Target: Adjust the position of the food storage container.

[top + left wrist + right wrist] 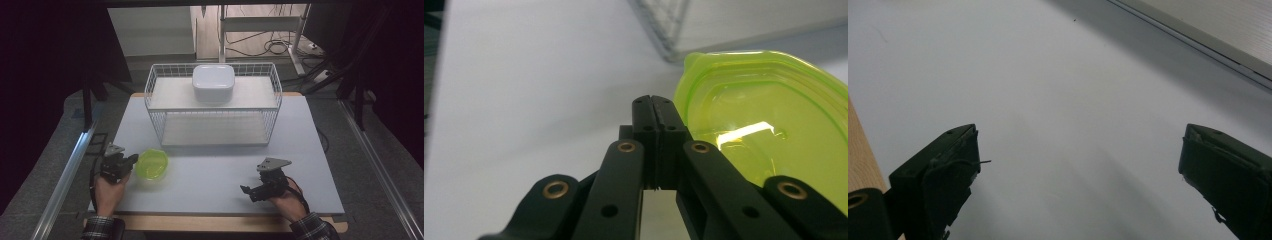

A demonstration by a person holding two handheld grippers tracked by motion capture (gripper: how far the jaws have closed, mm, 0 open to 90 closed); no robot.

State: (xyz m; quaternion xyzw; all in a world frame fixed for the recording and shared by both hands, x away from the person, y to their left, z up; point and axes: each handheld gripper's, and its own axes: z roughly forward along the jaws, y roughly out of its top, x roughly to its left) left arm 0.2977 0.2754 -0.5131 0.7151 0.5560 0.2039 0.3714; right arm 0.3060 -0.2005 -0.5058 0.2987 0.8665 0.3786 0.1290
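A translucent lime-green container [152, 164] sits on the pale table [210, 175] at the front left. My left gripper [133, 159] is just left of it. In the left gripper view the jaws are pressed together at their tips [654, 101] with nothing between them, right beside the green container's [769, 125] rim. My right gripper [248, 193] rests low at the front right and points left. In the right gripper view its jaws [1080, 150] stand wide apart over bare table. A white lidded box [213, 82] sits on the top shelf of a white wire rack [154, 95].
The wire rack takes up the table's back middle; its lower shelf [212, 131] holds nothing. A wooden edge [225, 223] runs along the table's front. Metal rails [65, 180] flank the table. Cables lie on the floor behind.
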